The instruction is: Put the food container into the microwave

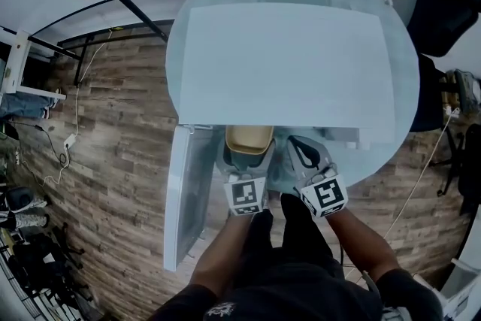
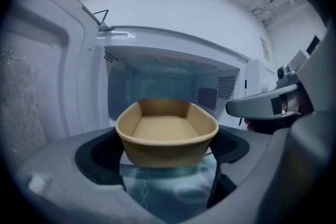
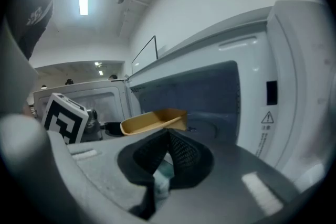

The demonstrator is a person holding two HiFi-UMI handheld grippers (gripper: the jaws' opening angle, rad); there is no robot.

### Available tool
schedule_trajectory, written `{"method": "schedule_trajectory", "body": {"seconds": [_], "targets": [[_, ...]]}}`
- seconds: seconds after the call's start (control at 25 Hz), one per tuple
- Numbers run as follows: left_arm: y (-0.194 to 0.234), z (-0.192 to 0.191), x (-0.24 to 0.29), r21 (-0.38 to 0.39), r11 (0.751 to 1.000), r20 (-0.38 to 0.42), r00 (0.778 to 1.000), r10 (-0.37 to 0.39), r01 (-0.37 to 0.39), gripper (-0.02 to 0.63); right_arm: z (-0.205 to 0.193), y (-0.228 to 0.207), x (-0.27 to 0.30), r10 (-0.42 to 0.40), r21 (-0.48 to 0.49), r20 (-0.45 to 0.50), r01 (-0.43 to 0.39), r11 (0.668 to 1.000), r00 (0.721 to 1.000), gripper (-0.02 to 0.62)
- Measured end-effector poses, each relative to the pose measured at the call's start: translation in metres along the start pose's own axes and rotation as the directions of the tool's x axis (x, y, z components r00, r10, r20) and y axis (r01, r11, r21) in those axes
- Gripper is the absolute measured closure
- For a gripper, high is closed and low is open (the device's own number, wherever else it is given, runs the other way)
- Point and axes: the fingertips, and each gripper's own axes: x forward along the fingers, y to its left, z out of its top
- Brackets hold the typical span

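The left gripper [image 1: 248,160] is clamped on the near wall of the tan food container [image 2: 165,136] and holds it level at the mouth of the microwave [image 1: 285,64]. To do this step well I think it should go straight in, low and centred, and let go only when the bottom rests on the cavity floor [image 2: 157,81]. The right gripper [image 3: 167,139] has its jaws together on nothing and hangs just beside the container, so this gripper, the open door [image 1: 184,192] on the left and the cavity's frame can get in the way.
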Motion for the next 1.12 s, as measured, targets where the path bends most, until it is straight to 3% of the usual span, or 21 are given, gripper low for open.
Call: {"method": "schedule_trajectory", "body": {"seconds": [0.12, 0.64, 1.12], "targets": [[0.0, -0.002, 0.013, 0.0, 1.0, -0.006, 1.0, 0.014, -0.014, 0.092, -0.006, 0.0, 0.009, 0.031, -0.03, -0.006, -0.031, 0.999, 1.0, 0.594], [0.012, -0.013, 0.052, -0.022, 0.997, -0.052, 0.996, 0.069, -0.07, 0.092, -0.026, -0.017, 0.035, 0.035, 0.009, -0.028, -0.035, 0.999, 0.999, 0.594], [0.009, -0.013, 0.073, -0.042, 0.997, -0.099, 0.993, 0.065, -0.07, 0.092, -0.04, -0.028, 0.036, 0.021, 0.043, -0.066, -0.018, 0.999, 0.998, 0.594]]}}
